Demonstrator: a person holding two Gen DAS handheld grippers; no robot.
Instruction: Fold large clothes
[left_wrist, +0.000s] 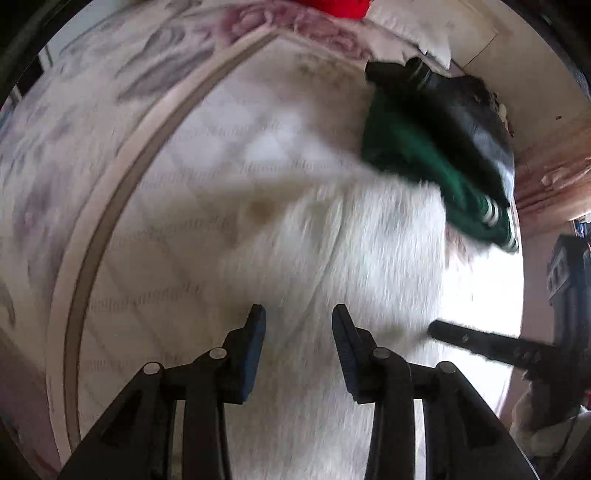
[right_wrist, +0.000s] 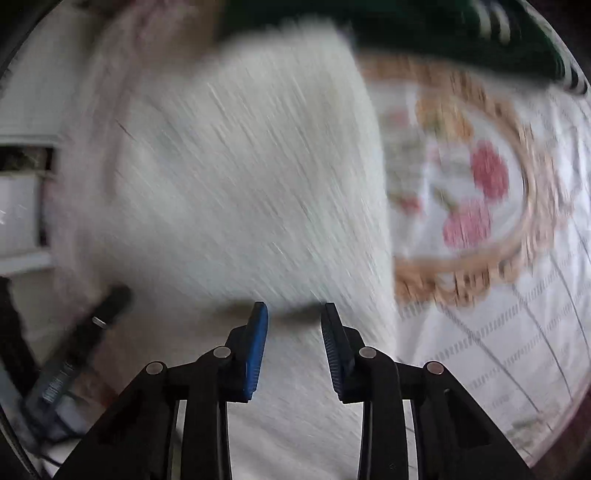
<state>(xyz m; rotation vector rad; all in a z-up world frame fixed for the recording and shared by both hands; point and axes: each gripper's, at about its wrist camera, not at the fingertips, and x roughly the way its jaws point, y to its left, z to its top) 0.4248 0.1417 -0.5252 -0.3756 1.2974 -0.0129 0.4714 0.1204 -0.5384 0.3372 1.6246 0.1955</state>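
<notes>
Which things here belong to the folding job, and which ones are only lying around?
For the job:
white garment
left gripper
right gripper

Just lying about:
green striped garment
red cloth
floral bedsheet

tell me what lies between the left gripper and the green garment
Only white fluffy fabric spans from the left gripper up to the green garment, seen in the left wrist view.
</notes>
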